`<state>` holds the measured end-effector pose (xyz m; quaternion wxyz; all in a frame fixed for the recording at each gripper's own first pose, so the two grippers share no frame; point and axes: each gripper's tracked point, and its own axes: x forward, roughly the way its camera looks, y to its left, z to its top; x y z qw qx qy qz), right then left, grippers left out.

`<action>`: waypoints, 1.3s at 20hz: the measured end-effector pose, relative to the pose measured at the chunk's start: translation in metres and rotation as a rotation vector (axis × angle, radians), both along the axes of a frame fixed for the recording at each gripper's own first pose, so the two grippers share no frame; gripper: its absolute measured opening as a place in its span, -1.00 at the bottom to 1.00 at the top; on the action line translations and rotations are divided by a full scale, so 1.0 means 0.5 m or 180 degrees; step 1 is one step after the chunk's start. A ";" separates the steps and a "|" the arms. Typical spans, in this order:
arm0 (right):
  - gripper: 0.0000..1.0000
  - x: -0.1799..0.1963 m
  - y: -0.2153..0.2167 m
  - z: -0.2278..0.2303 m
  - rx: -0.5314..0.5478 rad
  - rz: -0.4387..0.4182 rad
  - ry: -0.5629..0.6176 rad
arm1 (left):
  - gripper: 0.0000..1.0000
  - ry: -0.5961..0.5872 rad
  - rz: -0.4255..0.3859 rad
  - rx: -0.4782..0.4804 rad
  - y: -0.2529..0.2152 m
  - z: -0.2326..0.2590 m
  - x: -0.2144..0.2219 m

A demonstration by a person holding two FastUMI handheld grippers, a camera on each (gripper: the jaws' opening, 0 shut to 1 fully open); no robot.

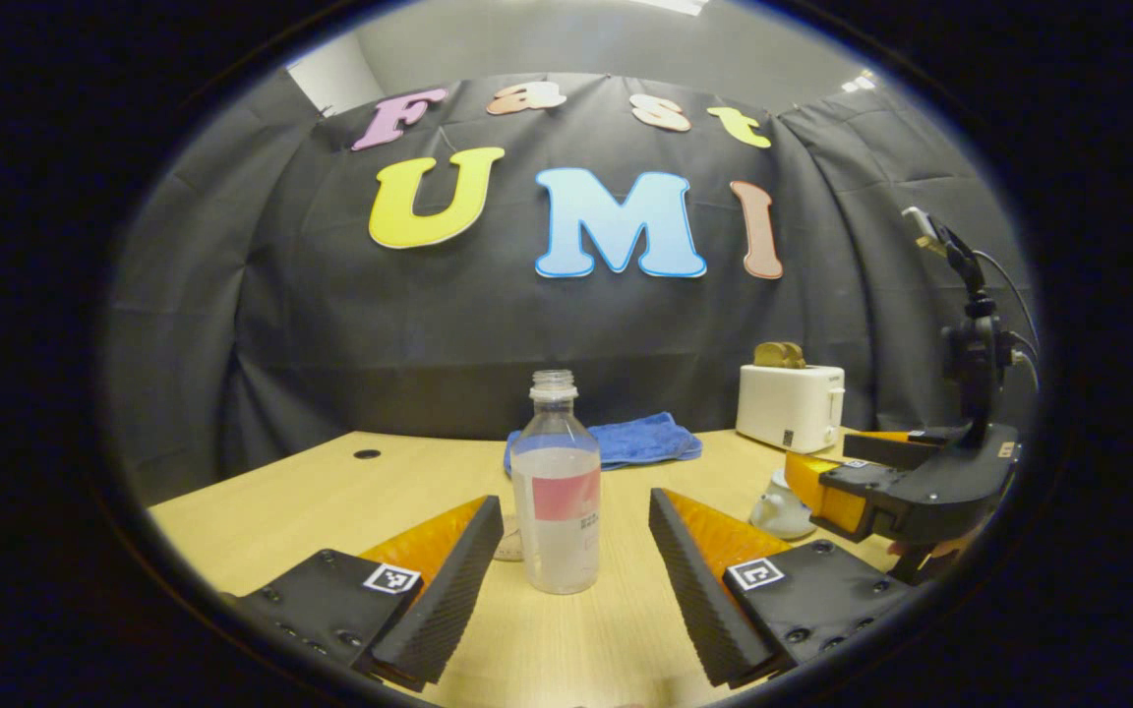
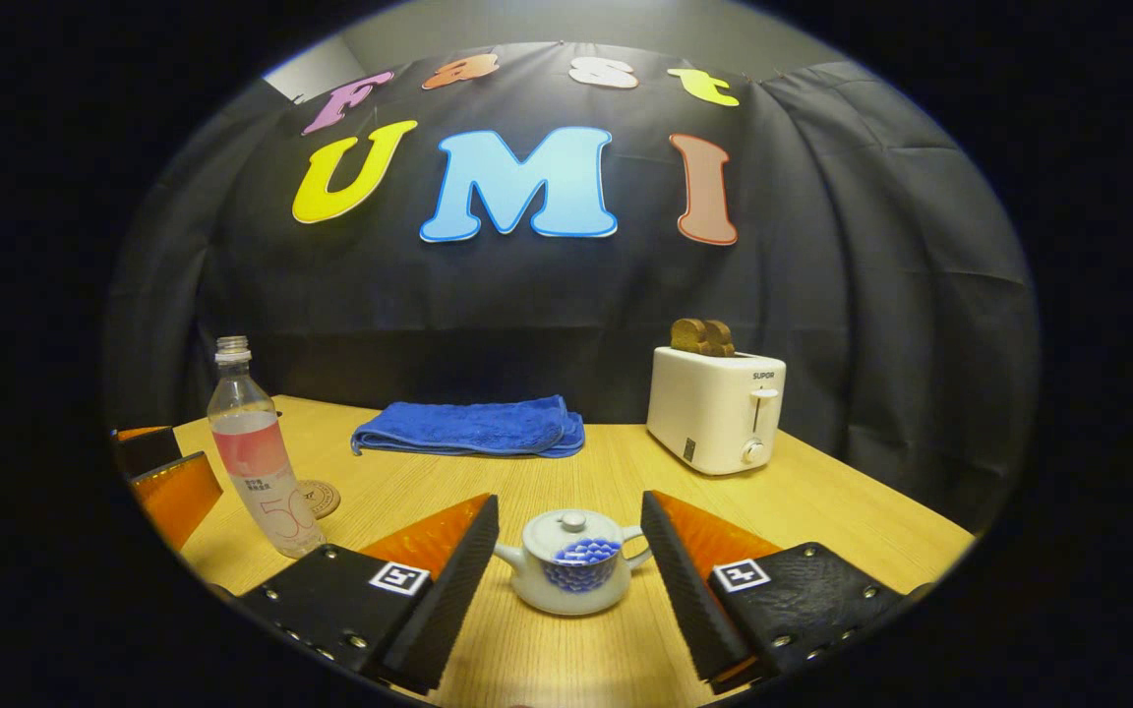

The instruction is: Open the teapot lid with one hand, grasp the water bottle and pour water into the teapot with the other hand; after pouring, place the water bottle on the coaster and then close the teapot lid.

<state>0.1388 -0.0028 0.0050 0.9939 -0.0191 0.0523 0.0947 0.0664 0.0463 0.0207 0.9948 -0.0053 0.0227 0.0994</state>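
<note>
Left gripper view: the left gripper (image 1: 574,590) is hovering low over the wooden table (image 1: 281,501), its 2 fingers spread wide and gripping nothing. The water bottle (image 1: 556,482) is standing upright on the table between the 2 fingers, touching neither; it is uncapped and partly filled. The round coaster (image 1: 509,543) is peeking out just behind the bottle on its left. A blue towel (image 1: 626,440) is lying farther back, and a white toaster (image 1: 790,405) with bread in its slots is sitting to the right of it. At the right edge, the right gripper (image 1: 847,482) is hanging over the teapot (image 1: 780,508), which is partly hidden behind it.

Right gripper view: the right gripper (image 2: 566,580) is also standing released, its 2 fingers flanking the teapot (image 2: 572,562) without touching it. The lid (image 2: 570,532) is sitting closed on the teapot. The water bottle (image 2: 257,462) is standing at the left, the coaster (image 2: 319,498) just beside it, with a finger of the left gripper (image 2: 173,492) showing near it at the edge. The towel (image 2: 473,428) and toaster (image 2: 717,405) are resting toward the back.
</note>
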 end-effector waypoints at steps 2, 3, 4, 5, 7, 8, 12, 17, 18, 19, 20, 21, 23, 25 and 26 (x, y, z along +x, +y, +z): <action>0.71 0.020 0.004 -0.007 0.0009 -0.0008 0.0068 | 1.00 0.0029 -0.0015 -0.0009 0.000 -0.007 0.006; 0.71 0.027 0.005 -0.011 -0.0021 -0.0013 0.0080 | 1.00 0.0055 -0.0028 -0.0025 0.000 -0.011 0.009; 0.69 0.031 0.004 -0.011 -0.0054 -0.0022 0.0068 | 1.00 0.0072 -0.0031 -0.0038 0.001 -0.016 0.009; 0.68 0.034 0.002 -0.010 -0.0076 -0.0028 0.0051 | 1.00 0.0072 -0.0026 -0.0048 0.005 -0.016 0.011; 0.38 0.033 0.000 -0.011 -0.0112 -0.0063 0.0064 | 1.00 0.0065 -0.0032 -0.0068 0.006 -0.012 0.009; 0.05 0.039 0.000 -0.017 -0.0094 -0.0072 0.0071 | 1.00 0.0068 -0.0032 -0.0066 0.007 -0.012 0.009; -0.36 0.039 0.001 -0.021 -0.0145 -0.0087 0.0102 | 1.00 0.0058 -0.0039 -0.0042 0.007 -0.008 0.006; -0.76 0.048 0.006 -0.020 -0.0249 -0.0047 0.0075 | 1.00 0.0100 -0.0015 -0.0081 0.018 -0.016 0.007; -0.76 0.046 0.006 -0.018 -0.0244 -0.0027 0.0062 | 1.00 0.0101 -0.0012 -0.0098 0.017 -0.020 0.008; -0.76 0.046 0.003 -0.017 -0.0247 -0.0041 0.0046 | 1.00 0.0103 -0.0013 -0.0101 0.018 -0.019 0.009; -0.96 0.047 0.003 -0.014 -0.0226 -0.0046 0.0043 | 1.00 0.0110 -0.0010 -0.0083 0.016 -0.023 0.009; -0.95 0.050 0.004 -0.013 -0.0256 -0.0041 0.0042 | 1.00 0.0112 -0.0003 -0.0062 0.018 -0.020 0.012; -0.96 0.046 0.007 -0.011 -0.0286 -0.0016 0.0018 | 1.00 0.0112 -0.0001 -0.0046 0.018 -0.020 0.015; -0.96 0.040 0.003 0.002 -0.0251 -0.0021 -0.0028 | 1.00 0.0116 0.0018 -0.0041 0.022 -0.023 0.022; -0.96 0.038 0.003 0.009 -0.0229 -0.0016 -0.0064 | 1.00 0.0125 0.0022 -0.0046 0.021 -0.029 0.025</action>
